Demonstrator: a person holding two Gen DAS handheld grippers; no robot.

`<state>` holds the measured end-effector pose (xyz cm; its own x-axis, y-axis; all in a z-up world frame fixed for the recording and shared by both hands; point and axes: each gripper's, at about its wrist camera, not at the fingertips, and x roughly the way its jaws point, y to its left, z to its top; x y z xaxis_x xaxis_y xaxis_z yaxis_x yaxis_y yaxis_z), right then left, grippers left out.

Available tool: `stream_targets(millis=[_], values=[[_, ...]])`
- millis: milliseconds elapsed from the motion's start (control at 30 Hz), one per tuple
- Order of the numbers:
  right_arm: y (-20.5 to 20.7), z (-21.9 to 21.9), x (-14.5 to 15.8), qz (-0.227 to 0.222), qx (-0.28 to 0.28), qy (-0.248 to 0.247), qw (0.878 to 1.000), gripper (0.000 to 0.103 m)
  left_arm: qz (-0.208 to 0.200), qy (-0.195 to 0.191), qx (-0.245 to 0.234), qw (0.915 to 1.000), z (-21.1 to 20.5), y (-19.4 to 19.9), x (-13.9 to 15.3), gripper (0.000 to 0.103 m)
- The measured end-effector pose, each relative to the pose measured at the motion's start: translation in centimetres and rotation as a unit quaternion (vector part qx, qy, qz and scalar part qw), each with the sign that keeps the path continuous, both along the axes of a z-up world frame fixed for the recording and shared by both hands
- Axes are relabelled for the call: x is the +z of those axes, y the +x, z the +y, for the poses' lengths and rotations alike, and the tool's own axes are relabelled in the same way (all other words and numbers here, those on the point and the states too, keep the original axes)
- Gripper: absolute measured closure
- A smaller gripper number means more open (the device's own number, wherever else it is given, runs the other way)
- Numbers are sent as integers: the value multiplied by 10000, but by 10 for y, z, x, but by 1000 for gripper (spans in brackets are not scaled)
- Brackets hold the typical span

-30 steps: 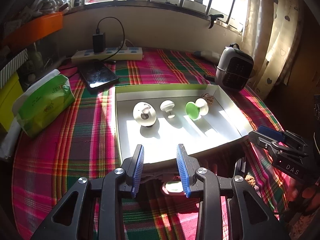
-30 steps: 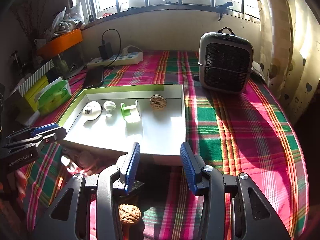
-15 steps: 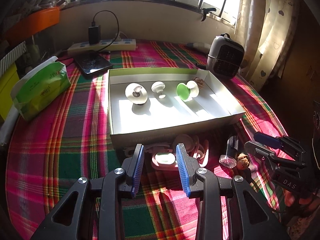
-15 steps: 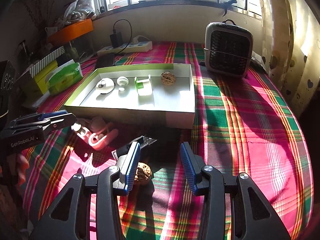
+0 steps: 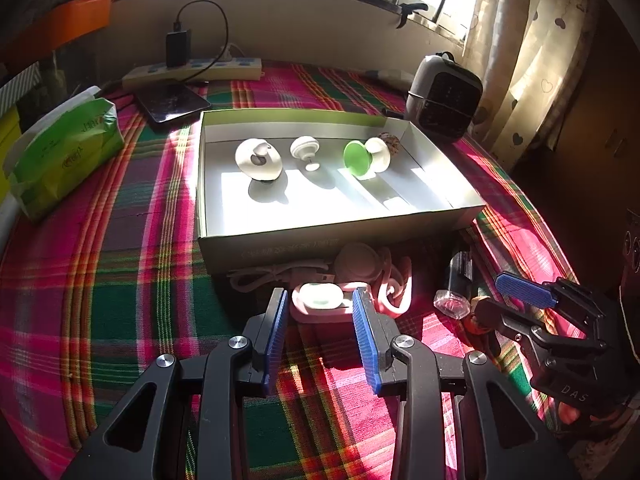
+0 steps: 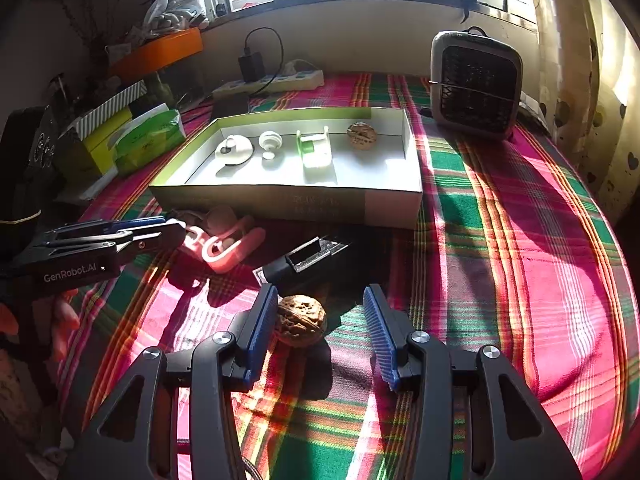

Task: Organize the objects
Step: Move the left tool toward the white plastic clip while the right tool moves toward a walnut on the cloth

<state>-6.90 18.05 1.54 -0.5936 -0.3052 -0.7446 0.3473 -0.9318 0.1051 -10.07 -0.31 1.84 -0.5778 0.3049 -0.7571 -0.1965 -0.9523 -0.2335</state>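
Observation:
A white tray (image 5: 332, 236) with a green rim holds two white hooks (image 5: 258, 160), a green hook (image 5: 358, 160) and a walnut (image 5: 390, 142). In front of it lies a pink case (image 5: 320, 300) with a pale oval lid, just past the tips of my open left gripper (image 5: 320, 312). My right gripper (image 6: 320, 320) straddles a second walnut (image 6: 300, 320) on the cloth. Its jaws are opening, with the nut close to the left pad and a wide gap to the right one. Pink hooks (image 6: 224, 240) and a black clip-like item (image 6: 308, 258) lie between the tray (image 6: 288, 200) and the nut.
A small grey fan (image 6: 474, 84) stands back right. A green tissue pack (image 5: 64, 148), a phone (image 5: 172, 100) and a power strip (image 5: 192, 72) sit left and behind the tray. A white cable (image 5: 272, 276) and a small clear bottle (image 5: 452, 300) lie near the pink case.
Both grippers have drawn back from the tray and sunk toward the cloth. The pink case and the walnut now sit at their fingertips. The right jaws stand a little wider.

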Motion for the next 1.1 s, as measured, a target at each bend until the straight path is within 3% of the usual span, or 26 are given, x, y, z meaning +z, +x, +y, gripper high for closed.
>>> stream_targets(millis=[533, 733, 1100], values=[[3, -3, -9, -150, -1, 114, 9998, 57, -71, 33, -450, 9990, 20, 22, -3, 72], [3, -4, -11, -155, 16, 161, 9997, 57, 114, -427, -439, 9981, 22, 25, -4, 72], [3, -6, -12, -94, 69, 284, 9995, 57, 125, -445, -644, 9969, 25, 13, -6, 72]])
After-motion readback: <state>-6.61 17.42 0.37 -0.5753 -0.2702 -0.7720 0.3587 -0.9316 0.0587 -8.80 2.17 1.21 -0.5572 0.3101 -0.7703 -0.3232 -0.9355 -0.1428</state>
